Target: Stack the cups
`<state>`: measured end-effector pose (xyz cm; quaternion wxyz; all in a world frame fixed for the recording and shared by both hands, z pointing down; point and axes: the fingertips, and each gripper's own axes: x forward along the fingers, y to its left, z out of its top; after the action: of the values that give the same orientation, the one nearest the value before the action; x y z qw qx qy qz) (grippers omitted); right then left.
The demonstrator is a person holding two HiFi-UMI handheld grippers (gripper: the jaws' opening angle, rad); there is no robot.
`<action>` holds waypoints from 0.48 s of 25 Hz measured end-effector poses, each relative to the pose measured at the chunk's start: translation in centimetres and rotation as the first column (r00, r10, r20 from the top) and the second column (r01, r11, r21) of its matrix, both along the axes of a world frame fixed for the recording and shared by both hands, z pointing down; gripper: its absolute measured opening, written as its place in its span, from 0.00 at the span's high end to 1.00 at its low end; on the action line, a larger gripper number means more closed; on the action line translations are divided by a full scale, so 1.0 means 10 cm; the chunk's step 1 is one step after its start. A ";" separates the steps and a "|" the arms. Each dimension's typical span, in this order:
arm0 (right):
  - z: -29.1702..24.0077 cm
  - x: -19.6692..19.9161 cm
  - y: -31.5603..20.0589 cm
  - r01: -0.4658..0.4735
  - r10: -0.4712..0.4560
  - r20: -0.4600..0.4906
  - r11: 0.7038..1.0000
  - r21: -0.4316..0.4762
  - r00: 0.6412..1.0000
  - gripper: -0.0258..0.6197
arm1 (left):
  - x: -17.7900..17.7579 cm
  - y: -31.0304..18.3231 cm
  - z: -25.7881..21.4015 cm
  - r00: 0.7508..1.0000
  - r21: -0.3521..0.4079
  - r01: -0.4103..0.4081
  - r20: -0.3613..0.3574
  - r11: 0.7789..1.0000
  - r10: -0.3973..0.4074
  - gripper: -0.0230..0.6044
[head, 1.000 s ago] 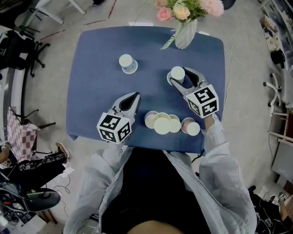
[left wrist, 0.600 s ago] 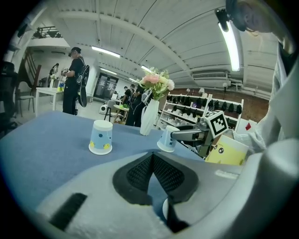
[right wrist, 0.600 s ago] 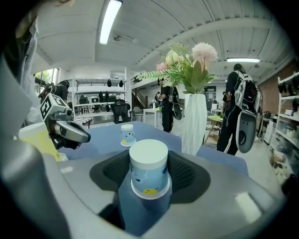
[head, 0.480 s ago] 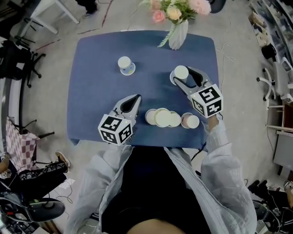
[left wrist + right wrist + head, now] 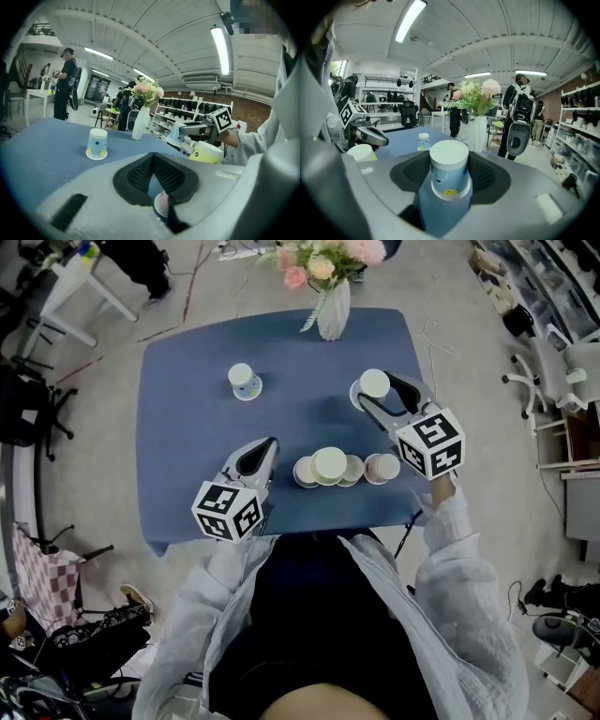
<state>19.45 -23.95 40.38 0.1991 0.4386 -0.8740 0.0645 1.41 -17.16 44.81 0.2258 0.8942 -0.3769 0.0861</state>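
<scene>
Clamping upturned blue cup (image 5: pixel 449 168), right gripper (image 5: pixel 376 390), left gripper (image 5: pixel 271 442) closed empty, pink cup (image 5: pixel 161 205) partly hidden

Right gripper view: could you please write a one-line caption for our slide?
Right gripper shut on an upside-down blue cup, second cup and flower vase beyond.

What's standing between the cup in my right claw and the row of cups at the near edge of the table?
Nothing visible. The right claw grips the blue cup, and only bare blue table lies between it and the row of cups. The left claw sits on the row's other side.
</scene>
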 end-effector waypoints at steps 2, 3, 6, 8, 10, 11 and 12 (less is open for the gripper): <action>-0.06 0.07 0.10 -0.027 0.027 -0.010 1.000 0.008 1.000 0.54 | 0.03 0.03 -0.03 1.000 0.006 -0.018 -0.004 1.000 0.018 0.98; -0.09 0.10 0.16 -0.040 0.040 -0.013 0.999 0.011 0.999 0.54 | 0.04 0.05 -0.04 1.000 0.010 -0.027 -0.005 1.000 0.027 0.98; -0.17 0.16 0.34 -0.078 0.078 -0.004 0.997 0.017 0.997 0.54 | 0.05 0.11 -0.08 0.998 0.018 -0.055 -0.007 0.998 0.056 0.98; -0.23 0.19 0.47 -0.100 0.100 0.016 0.995 0.020 0.995 0.54 | 0.06 0.14 -0.09 0.997 0.021 -0.071 -0.007 0.997 0.072 0.98; -0.28 0.21 0.60 -0.121 0.120 0.037 0.992 0.023 0.992 0.54 | 0.07 0.18 -0.09 0.996 0.020 -0.086 -0.006 0.996 0.086 0.98; -0.30 0.22 0.67 -0.128 0.127 0.044 0.992 0.024 0.991 0.54 | 0.07 0.20 -0.08 0.996 0.020 -0.093 -0.005 0.995 0.093 0.98; -0.32 0.22 0.74 -0.132 0.131 0.050 0.991 0.027 0.990 0.54 | 0.09 0.22 -0.08 0.995 0.020 -0.101 -0.003 0.995 0.101 0.98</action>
<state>21.67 -16.56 37.20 0.1669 0.4965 -0.8485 0.0749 2.26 -14.95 44.01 0.2133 0.9144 -0.3317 0.0918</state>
